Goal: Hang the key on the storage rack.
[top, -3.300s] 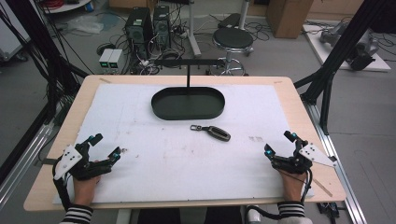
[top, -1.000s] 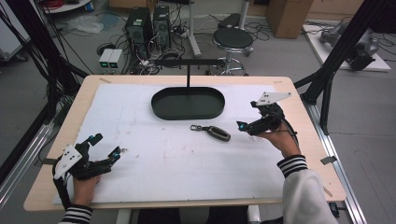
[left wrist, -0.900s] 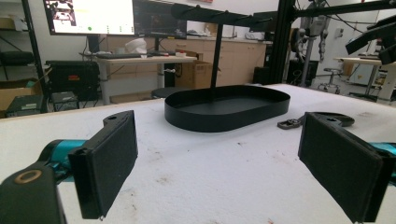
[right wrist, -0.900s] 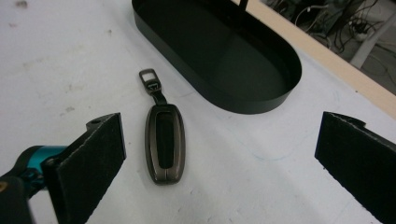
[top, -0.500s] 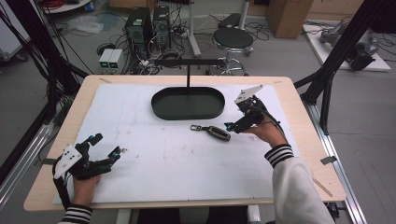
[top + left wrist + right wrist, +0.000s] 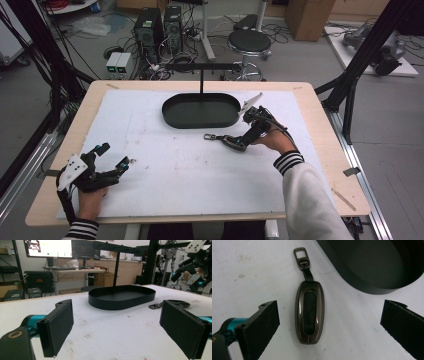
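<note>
Surface: white mat [image 6: 175, 175] over a wooden table, cluttered lab floor beyond

Near: left gripper [image 6: 111, 161] rested at the near left corner, jaws spread, empty, well apart from the rest

Middle: key fob [image 6: 309, 311], dark glossy shell with a strap and metal loop, lay flat on the mat just before the tray; right gripper [image 6: 239, 143] hung over it, jaws wide apart either side, not touching. Judged light, rigid, slippery; best pinched across its long flanks

Far: black oval tray [image 6: 172, 112], empty, with an upright T-post; its wall stood close beside the fob and could foul the far jaw
</note>
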Available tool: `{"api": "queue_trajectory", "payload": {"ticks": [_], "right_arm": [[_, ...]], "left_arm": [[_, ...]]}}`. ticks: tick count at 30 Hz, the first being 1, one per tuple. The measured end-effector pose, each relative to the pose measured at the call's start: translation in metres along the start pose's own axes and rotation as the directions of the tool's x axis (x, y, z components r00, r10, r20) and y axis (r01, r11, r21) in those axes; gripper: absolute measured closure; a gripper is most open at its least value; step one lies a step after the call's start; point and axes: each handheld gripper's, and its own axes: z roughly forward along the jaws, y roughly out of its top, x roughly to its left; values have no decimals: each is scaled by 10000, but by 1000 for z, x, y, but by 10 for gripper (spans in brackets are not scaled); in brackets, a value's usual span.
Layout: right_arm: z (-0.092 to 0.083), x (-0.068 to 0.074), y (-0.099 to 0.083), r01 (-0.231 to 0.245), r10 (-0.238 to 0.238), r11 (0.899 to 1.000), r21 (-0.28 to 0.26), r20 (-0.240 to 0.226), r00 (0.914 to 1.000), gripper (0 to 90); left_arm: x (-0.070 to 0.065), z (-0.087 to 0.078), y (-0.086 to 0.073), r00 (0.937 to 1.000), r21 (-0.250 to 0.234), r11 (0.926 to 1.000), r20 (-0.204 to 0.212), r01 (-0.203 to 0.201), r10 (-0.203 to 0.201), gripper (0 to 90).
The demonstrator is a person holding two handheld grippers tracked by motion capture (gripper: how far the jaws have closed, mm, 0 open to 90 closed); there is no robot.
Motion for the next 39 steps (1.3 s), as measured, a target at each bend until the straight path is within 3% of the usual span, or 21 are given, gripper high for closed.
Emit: {"api": "queue_trajectory", "payload": {"ticks": [12,13,19,21,28,31,39], "right_arm": [[20,1,10,93,-13,9898,1421,-564,9984,16],[24,1,12,246,-138,9846,1731,-638,9979,16],[37,2,16,224,-24,9758,2174,-915,9958,17],[39,2,17,282,-60,9748,2212,-1004,9949,57],[48,1,18,219,38,9669,2542,-1002,9950,64],[49,2,19,321,1,9648,2610,-1224,9925,136],[52,2,18,368,49,9571,2872,-1430,9897,224]], "left_arm": [[0,0,0,10000,-2,10000,-29,49,-49,123],[0,0,0,10000,-2,10000,-27,46,-46,123],[-1,1,0,10000,43,10000,-24,-37,38,123],[0,0,0,10000,42,10000,-15,-7,7,123],[0,0,0,10000,31,10000,-38,48,-48,123],[0,0,0,10000,33,10000,-33,47,-47,124],[0,0,0,10000,46,10000,-38,26,-25,123]]}}
